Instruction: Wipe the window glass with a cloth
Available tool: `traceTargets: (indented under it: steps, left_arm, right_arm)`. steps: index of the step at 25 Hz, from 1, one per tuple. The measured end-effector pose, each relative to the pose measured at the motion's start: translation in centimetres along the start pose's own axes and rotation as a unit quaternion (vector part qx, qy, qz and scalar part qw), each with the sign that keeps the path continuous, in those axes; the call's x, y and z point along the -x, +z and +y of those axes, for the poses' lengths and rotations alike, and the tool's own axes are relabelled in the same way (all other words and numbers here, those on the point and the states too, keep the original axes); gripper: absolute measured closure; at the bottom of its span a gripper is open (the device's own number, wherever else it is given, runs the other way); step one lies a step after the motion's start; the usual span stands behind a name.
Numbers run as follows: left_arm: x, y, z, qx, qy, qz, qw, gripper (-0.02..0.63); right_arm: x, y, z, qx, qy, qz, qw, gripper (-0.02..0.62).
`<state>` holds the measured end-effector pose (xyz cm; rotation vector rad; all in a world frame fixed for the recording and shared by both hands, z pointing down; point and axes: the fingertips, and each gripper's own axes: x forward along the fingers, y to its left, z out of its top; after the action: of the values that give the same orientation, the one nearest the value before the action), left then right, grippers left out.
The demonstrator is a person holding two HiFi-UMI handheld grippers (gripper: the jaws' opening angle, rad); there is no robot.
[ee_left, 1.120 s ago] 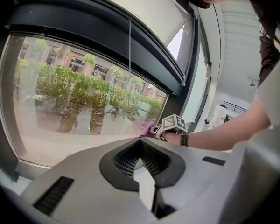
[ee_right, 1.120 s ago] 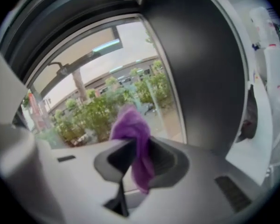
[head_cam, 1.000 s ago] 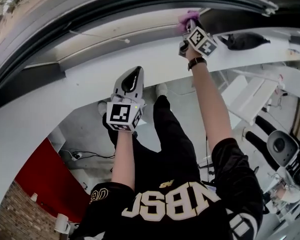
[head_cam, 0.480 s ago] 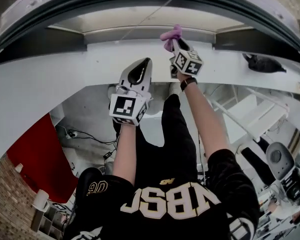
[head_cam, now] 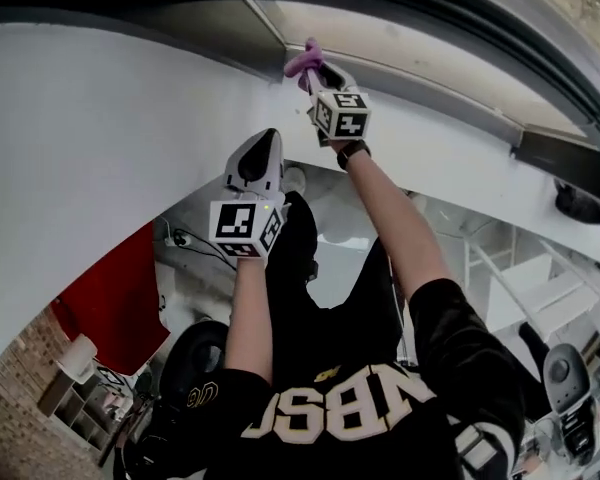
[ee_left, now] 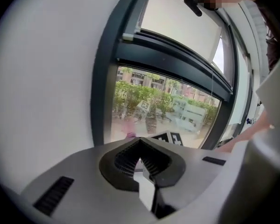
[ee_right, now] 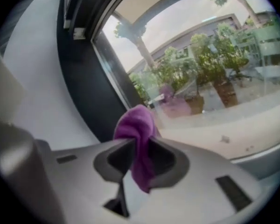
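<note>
Two grippers up: our right gripper (ee_right: pixel 139 146) clamps the cloth (ee_right: pixel 136 125) near the glass (ee_right: pixel 214 64), beside the frame (ee_right: pixel 100 73). Our left gripper (ee_left: pixel 141 162) has its jaws together, empty.

From the head we look along both raised arms at the left tool (head_cam: pixel 264 140) and right tool (head_cam: pixel 316 70). Each tool's camera looks closely over its own jaws toward the window glass (ee_right: pixel 214 78), the right one nearer; both share the dark frame (ee_left: pixel 105 78) and the greenery outside (ee_left: pixel 144 94).

Soft purple cloth (ee_right: pixel 136 127), glossy window glass (ee_right: pixel 210 55) — matt dark frame (ee_right: pixel 89 78)
</note>
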<state>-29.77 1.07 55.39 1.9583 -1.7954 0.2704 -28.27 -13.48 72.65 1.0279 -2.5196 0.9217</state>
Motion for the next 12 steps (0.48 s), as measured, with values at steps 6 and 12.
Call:
traceTargets:
  steps: [6, 12]
  left_arm:
    - [1.0, 0.0, 3.6, 0.058, 0.022, -0.003, 0.9981, 0.583]
    - [-2.0, -1.9, -1.9, 0.052, -0.014, 0.014, 0.9985, 0.583]
  right_arm:
    - [-7.7, 2.3, 4.2, 0.042, 0.001, -0.015, 0.999, 0.506]
    - [-1.0, 3.3, -5.9, -0.019, -0.040, -0.041, 0.998, 0.505]
